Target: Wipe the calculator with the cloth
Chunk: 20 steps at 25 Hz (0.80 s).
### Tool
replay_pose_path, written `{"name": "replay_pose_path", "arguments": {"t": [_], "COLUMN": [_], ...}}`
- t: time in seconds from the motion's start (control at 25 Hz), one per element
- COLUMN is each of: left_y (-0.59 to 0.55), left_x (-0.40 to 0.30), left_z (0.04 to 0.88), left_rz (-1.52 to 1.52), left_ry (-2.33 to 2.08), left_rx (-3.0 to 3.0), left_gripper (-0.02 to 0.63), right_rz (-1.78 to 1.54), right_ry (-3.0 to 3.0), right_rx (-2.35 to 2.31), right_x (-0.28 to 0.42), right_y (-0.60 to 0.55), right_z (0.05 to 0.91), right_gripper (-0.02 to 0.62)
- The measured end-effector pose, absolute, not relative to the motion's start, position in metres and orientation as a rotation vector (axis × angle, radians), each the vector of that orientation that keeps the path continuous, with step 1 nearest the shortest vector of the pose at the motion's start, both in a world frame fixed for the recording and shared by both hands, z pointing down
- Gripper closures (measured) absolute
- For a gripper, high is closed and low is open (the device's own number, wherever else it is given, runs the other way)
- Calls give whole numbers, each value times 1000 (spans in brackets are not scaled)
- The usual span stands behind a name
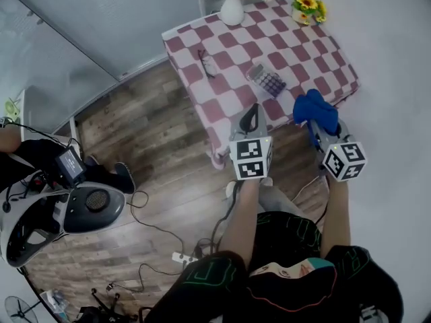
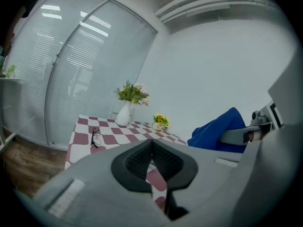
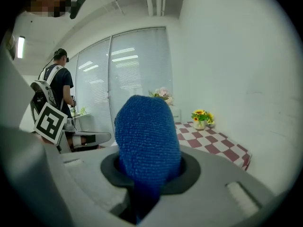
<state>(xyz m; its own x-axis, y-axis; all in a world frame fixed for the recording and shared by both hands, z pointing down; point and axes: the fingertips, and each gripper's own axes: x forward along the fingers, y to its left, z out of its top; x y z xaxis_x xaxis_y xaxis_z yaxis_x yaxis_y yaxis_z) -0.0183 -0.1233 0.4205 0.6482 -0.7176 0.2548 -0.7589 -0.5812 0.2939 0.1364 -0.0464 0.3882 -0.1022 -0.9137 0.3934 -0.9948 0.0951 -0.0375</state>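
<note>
The grey calculator [image 1: 267, 80] lies on the checked table [image 1: 202, 29], near its front edge. A blue cloth [image 1: 315, 110] bulges out of my right gripper [image 1: 315, 122], which is shut on it and held off the table's front right corner. In the right gripper view the cloth [image 3: 146, 141] fills the space between the jaws. My left gripper [image 1: 250, 115] hovers just off the table's front edge, below the calculator, shut with nothing in it; in its own view its pads [image 2: 142, 160] meet. The cloth [image 2: 218, 130] shows at the right of that view.
A pair of glasses [image 1: 206, 63] lies on the table's left part. A white vase with flowers [image 1: 232, 7] and a small pot of sunflowers [image 1: 307, 7] stand at the back edge. On the wooden floor at left are a grey machine [image 1: 64, 210] and cables. Another person [image 3: 57, 96] stands by the window.
</note>
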Motion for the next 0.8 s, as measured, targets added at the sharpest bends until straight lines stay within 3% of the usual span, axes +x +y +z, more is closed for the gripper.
{"name": "replay_pose_path", "arguments": {"t": [0.8], "left_y": [-240], "left_x": [41], "left_z": [460], "left_rz": [348], "left_ry": [-1522], "left_rx": [2241], "left_gripper": [595], "right_rz": [510], "right_ry": [-2437], "right_rx": [1338], "right_x": [156], "right_y": [-256], "right_z": [449], "right_gripper": [494]}}
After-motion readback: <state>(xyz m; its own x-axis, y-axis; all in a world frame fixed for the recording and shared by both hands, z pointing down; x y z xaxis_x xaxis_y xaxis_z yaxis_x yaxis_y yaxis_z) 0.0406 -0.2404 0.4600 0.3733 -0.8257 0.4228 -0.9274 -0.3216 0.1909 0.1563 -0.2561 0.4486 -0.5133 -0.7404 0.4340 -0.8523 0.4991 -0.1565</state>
